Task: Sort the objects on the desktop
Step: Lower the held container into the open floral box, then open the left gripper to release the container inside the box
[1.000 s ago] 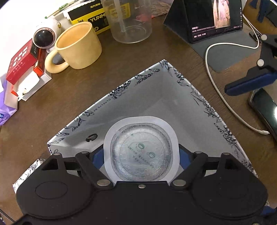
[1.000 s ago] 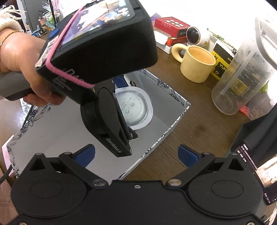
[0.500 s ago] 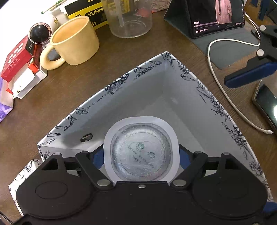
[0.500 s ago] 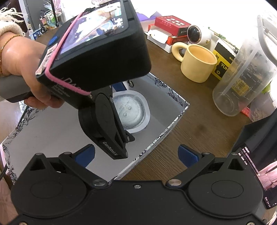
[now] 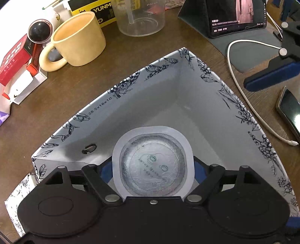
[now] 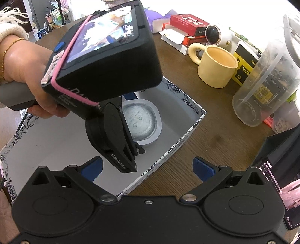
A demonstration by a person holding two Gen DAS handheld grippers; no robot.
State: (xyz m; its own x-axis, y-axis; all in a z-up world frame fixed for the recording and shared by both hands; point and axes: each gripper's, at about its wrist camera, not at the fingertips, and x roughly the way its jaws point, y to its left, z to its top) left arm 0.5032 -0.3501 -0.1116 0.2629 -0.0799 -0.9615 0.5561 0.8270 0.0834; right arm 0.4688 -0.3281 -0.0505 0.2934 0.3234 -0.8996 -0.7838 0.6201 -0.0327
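My left gripper [image 5: 152, 168] is shut on a sealed round cup with a white foil lid [image 5: 152, 162] and holds it inside a white box with a blue floral rim [image 5: 131, 77]. In the right wrist view the lidded cup [image 6: 143, 122] sits low in the box [image 6: 189, 129], near its far corner, between the left gripper's fingers. My right gripper [image 6: 148, 168] is open and empty, hovering over the box's near edge. One of its blue fingers [image 5: 270, 77] shows at the right of the left wrist view.
A yellow mug [image 5: 78, 39], a clear plastic beaker [image 5: 140, 16], red boxes [image 5: 15, 56], a small white camera [image 5: 40, 32] and a yellow-black box [image 5: 97, 9] stand beyond the box. A tablet [image 5: 236, 15], a white cable [image 5: 243, 97] and a phone [image 5: 290, 112] lie to the right.
My left gripper has moved forward and lower into the box with the cup still held. The right gripper has stayed open and nearly still.
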